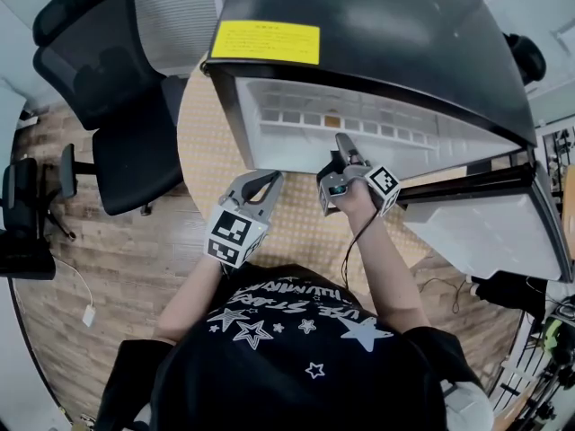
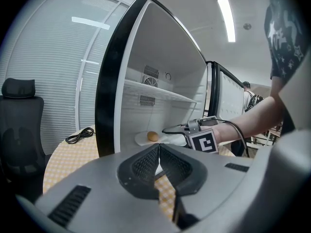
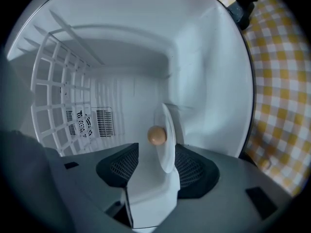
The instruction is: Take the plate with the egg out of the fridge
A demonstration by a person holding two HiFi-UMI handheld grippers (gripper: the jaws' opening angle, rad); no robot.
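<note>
Step in hand, in my judgement: closing on the plate before drawing it out of the fridge.

1. The fridge (image 1: pixel 377 34) stands on the bench (image 1: pixel 202 142) with its door (image 1: pixel 485 232) swung wide.
2. The plate (image 3: pixel 167 135) lies on the floor of the fridge, below the wire shelf (image 3: pixel 48 81). The egg (image 3: pixel 156 135) rests loose on the plate, towards the side nearer the fridge mouth.
3. The right tongs (image 3: pixel 156 166) reach in through the fridge mouth. Their jaws are apart and straddle the near rim of the plate, one above and one below. The rim sits closer to the underside jaw and a clear gap shows on the egg side. They are not clamped.
4. The left tongs (image 2: pixel 158 161) hang outside the fridge, just in front of its mouth. Their jaws are together with nothing between them.

Recommendations for my next input:
- I push in a little deeper before closing, so the pads bite on the flat of the rim and not on its lip.
- I keep the upper jaw short of the egg, which lies near it.
- I close gently, because a thin hard rim held at one edge is likely to pivot.
- I lift only enough to clear the fridge floor, hold the plate level and withdraw straight out of the mouth. Any tilt will probably roll the egg off.
- I bring the left tongs under the far rim once the plate clears the fridge.
</note>
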